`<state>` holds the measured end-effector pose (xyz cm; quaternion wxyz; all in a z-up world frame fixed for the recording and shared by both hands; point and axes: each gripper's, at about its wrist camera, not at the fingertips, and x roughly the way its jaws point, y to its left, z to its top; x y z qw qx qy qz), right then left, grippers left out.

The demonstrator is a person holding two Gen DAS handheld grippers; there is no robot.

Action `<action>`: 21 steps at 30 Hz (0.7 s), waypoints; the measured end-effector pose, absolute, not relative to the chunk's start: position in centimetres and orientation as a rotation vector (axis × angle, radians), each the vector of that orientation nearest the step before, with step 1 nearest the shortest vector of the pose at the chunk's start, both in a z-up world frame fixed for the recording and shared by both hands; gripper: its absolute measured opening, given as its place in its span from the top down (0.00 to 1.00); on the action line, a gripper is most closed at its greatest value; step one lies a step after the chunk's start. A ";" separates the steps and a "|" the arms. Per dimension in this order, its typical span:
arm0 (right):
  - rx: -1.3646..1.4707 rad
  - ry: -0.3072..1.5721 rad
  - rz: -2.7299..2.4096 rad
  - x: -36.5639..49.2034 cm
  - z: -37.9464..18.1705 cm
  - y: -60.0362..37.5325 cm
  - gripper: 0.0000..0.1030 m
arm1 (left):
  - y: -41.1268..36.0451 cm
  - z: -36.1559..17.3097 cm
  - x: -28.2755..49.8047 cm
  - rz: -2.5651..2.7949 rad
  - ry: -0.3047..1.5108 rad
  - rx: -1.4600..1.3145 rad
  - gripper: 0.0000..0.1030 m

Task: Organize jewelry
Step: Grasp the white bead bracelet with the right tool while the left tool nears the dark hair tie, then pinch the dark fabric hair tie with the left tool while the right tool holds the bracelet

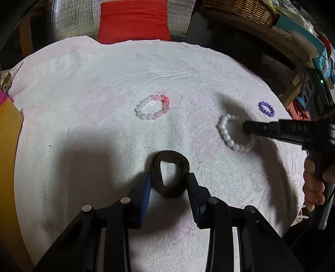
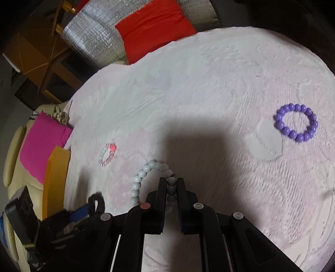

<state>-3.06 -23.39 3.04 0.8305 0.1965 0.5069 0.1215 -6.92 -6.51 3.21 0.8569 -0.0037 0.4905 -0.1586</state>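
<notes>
A dark brown hair tie [image 1: 169,173] lies on the pale pink towel [image 1: 83,104] between the fingers of my left gripper [image 1: 169,177], which touch its sides; it also shows in the right wrist view [image 2: 96,204]. My right gripper [image 2: 171,183] is shut on a white bead bracelet [image 2: 144,173], which rests on the towel; it also shows in the left wrist view [image 1: 227,134]. A pink and white bead bracelet [image 1: 152,106] lies mid-towel. A purple bead bracelet [image 2: 296,123] lies to the right.
A red cushion [image 1: 134,21] and silver padding stand behind the towel. A wicker basket [image 1: 240,10] and clutter sit at the back right. An orange box [image 2: 55,182] and a magenta cloth [image 2: 41,142] lie at the towel's left edge.
</notes>
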 end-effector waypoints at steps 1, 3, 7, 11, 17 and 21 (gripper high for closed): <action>0.405 1.077 0.254 -3.3 3.1 -23.2 0.90 | -6.5 3.2 -7.0 -0.335 1.031 -0.007 0.64; 0.374 1.075 0.239 -3.7 3.2 -22.9 0.89 | -6.7 3.3 -6.9 -0.333 1.033 -0.006 0.61; 0.342 1.079 0.204 -4.8 3.3 -22.6 0.87 | -6.9 3.4 -7.0 -0.329 1.033 0.003 0.55; 0.316 1.075 0.169 -5.5 3.3 -22.4 0.87 | -7.0 3.4 -7.2 -0.322 1.028 0.012 0.45; 0.300 1.060 0.149 -5.8 3.2 -22.1 0.87 | -7.1 3.1 -6.9 -0.303 1.018 0.026 0.45; 0.299 1.063 0.148 -5.6 3.2 -22.1 0.87 | -7.4 3.1 -6.7 -0.292 1.016 0.038 0.45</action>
